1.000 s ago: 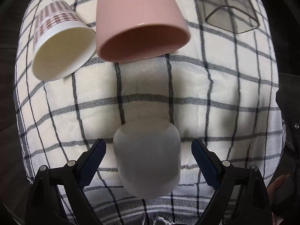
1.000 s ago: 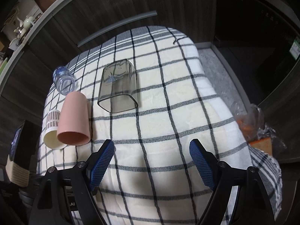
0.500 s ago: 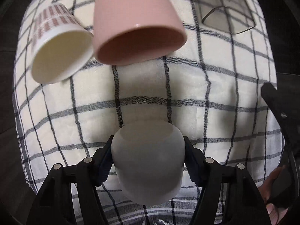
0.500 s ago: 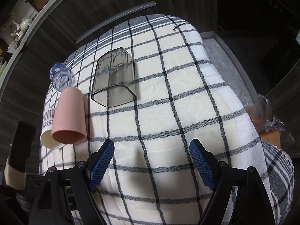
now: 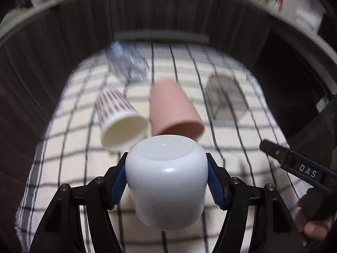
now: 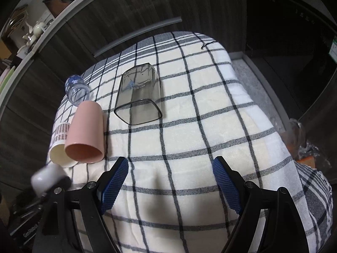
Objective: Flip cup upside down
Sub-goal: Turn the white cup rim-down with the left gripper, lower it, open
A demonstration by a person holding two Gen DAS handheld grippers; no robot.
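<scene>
My left gripper is shut on a white frosted cup, its blue pads pressing both sides. The cup is lifted above the checked cloth with its closed bottom toward the camera. The same cup shows blurred at the left edge of the right wrist view. My right gripper is open and empty above the cloth's near middle; part of it shows at the right of the left wrist view.
On the checked cloth lie a pink cup, a red-patterned paper cup, a clear bottle and a smoky square glass, all on their sides. Dark cabinets stand behind; the table edge drops off at the right.
My left gripper closed on the white cup, lifted it off the cloth and tilted up, so the view now looks across the table. The right gripper has hardly moved.
</scene>
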